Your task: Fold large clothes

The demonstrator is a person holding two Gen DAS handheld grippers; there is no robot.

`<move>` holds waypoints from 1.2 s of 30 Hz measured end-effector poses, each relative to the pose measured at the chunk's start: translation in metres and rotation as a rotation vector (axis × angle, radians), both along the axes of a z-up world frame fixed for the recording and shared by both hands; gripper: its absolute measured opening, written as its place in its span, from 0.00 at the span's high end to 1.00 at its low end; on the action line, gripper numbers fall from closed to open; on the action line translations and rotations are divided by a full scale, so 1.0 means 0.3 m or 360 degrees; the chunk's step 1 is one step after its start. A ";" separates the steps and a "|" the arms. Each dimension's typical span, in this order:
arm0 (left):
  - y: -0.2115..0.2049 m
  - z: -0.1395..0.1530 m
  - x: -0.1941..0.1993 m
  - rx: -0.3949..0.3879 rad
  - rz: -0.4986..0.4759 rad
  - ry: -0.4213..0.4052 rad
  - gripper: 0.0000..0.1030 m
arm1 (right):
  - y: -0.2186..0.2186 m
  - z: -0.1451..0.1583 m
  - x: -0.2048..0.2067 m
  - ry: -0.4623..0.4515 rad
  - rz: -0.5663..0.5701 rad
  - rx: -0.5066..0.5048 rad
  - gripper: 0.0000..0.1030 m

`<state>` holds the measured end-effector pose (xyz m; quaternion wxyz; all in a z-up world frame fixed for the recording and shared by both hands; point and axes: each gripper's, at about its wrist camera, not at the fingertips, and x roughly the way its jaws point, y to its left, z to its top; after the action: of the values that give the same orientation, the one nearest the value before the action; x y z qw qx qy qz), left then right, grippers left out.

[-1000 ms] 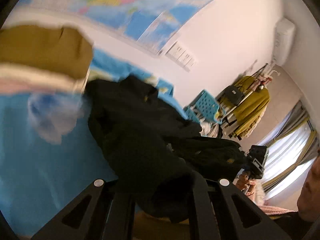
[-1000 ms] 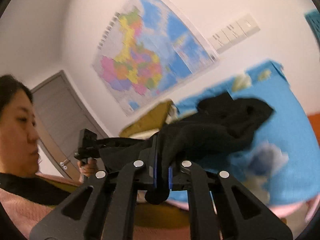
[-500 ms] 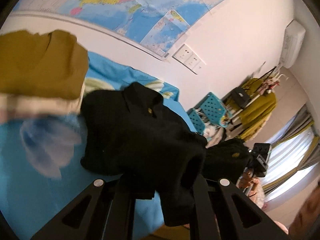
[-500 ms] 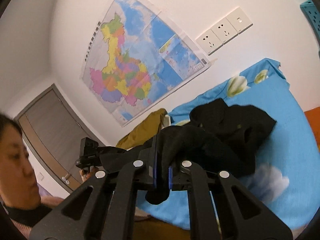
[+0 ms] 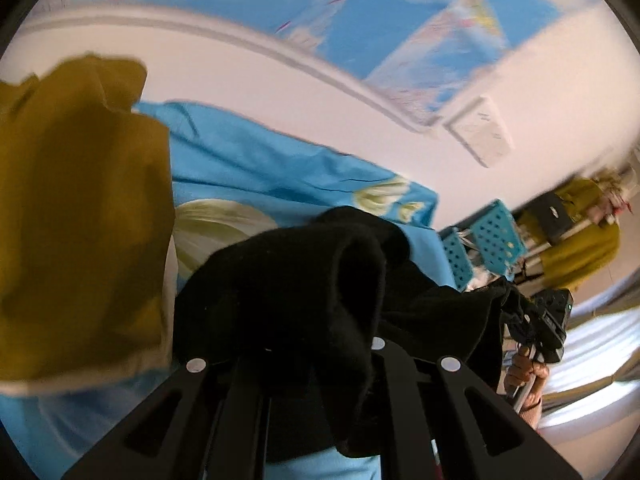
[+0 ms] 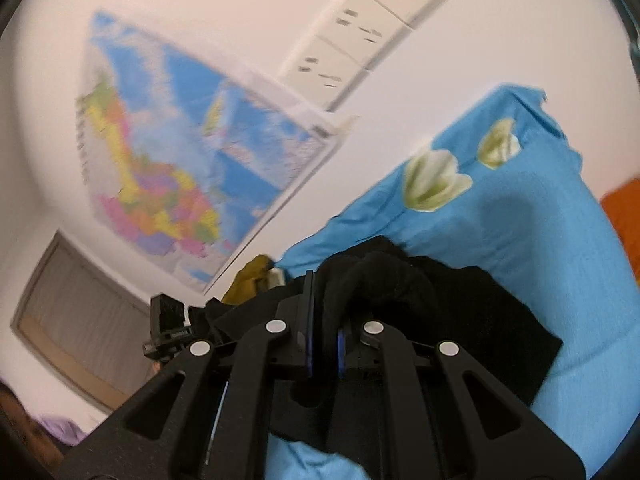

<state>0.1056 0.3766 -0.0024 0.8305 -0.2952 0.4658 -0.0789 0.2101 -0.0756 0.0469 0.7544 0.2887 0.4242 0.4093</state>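
A black garment (image 5: 296,292) is bunched over my left gripper (image 5: 320,356), which is shut on a fold of it; the cloth hides the fingertips. The garment stretches right to the other gripper (image 5: 548,328), held in a hand. In the right wrist view my right gripper (image 6: 322,320) is shut on a rolled edge of the black garment (image 6: 460,320), which drapes onto the blue bed sheet (image 6: 540,220). The left gripper (image 6: 168,328) shows small at the far left, with black cloth running to it.
A mustard-yellow folded garment (image 5: 80,220) lies on the blue sheet (image 5: 280,168) at left. A wall map (image 6: 180,160) and sockets (image 6: 360,28) are on the wall behind. Teal baskets (image 5: 488,240) and a clothes rack (image 5: 576,228) stand at right. A door (image 6: 68,320) is at left.
Both grippers have swept forward toward the wall with the black garment, which now lies closer to the far edge of the bed. The yellow garment looms larger at left.
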 end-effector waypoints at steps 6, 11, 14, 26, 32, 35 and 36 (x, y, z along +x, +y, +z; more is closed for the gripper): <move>0.052 -0.132 0.148 -0.0022 0.0058 0.0158 0.86 | 0.062 -0.134 0.144 0.0182 -0.0086 -0.0139 0.92; 0.075 -0.213 0.189 -0.0046 0.0098 0.0286 0.74 | 0.084 -0.241 0.203 0.0310 -0.0157 -0.0275 0.91; 0.084 -0.190 0.157 -0.0075 0.0097 0.0213 0.61 | 0.091 -0.281 0.210 0.0372 -0.0162 -0.0311 0.89; -0.303 -0.004 -0.067 0.0599 -0.0315 -0.0227 0.34 | 0.132 -0.095 0.044 -0.0125 -0.0041 -0.0546 0.31; -0.420 -0.155 0.038 0.0683 -0.0422 -0.0043 0.41 | 0.319 -0.133 -0.098 -0.0417 0.0271 -0.0924 0.39; -0.397 -0.221 0.109 0.0714 -0.0332 0.0067 0.43 | 0.354 -0.217 -0.070 -0.0459 0.0264 -0.1134 0.51; -0.382 -0.246 0.134 0.0712 -0.0295 0.0105 0.43 | 0.349 -0.246 -0.043 -0.0433 0.0231 -0.1155 0.52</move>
<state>0.1458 0.2619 -0.0763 0.8487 -0.0622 0.5236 -0.0400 0.1971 0.0292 -0.0269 0.8258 -0.0843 0.4569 0.3197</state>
